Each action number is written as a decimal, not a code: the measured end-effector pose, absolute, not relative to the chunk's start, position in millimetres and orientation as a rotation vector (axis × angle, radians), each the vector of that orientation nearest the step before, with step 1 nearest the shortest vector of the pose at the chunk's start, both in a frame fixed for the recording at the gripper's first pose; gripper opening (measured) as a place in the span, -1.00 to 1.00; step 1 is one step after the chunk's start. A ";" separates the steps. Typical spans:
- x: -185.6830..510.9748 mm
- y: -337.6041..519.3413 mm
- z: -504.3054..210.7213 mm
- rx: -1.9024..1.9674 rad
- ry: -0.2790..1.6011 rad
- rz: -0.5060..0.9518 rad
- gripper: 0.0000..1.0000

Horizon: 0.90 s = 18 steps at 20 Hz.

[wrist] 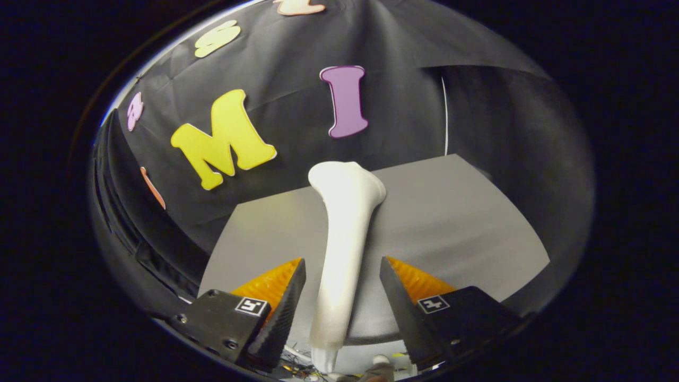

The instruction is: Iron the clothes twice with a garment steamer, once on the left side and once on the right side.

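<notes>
The gripper (pixel 342 284) stood open, its two fingers spread wide with a clear gap on either side of the white plastic garment steamer (pixel 344 233), which neither finger touched. The steamer's slim handle ran up between the fingers and widened into a flared head beyond their tips (the head reached just past the far edge of the surface below). Under it lay a flat grey tabletop (pixel 451 223), and the steamer seemed to rest on or just above it; which one could not be told. A thin white cord (pixel 445 116) hung down the wall behind.
</notes>
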<state>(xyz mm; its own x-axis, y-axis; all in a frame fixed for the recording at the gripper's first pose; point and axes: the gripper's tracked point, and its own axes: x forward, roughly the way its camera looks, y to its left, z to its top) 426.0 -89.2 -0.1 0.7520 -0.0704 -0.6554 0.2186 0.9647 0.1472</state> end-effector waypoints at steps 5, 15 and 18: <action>435.8 -88.7 -21.2 0.131 0.775 -0.196 0.41; 439.3 -59.1 12.4 0.028 0.560 -0.272 -0.27; 412.8 -19.9 39.0 0.011 0.439 -0.207 -0.31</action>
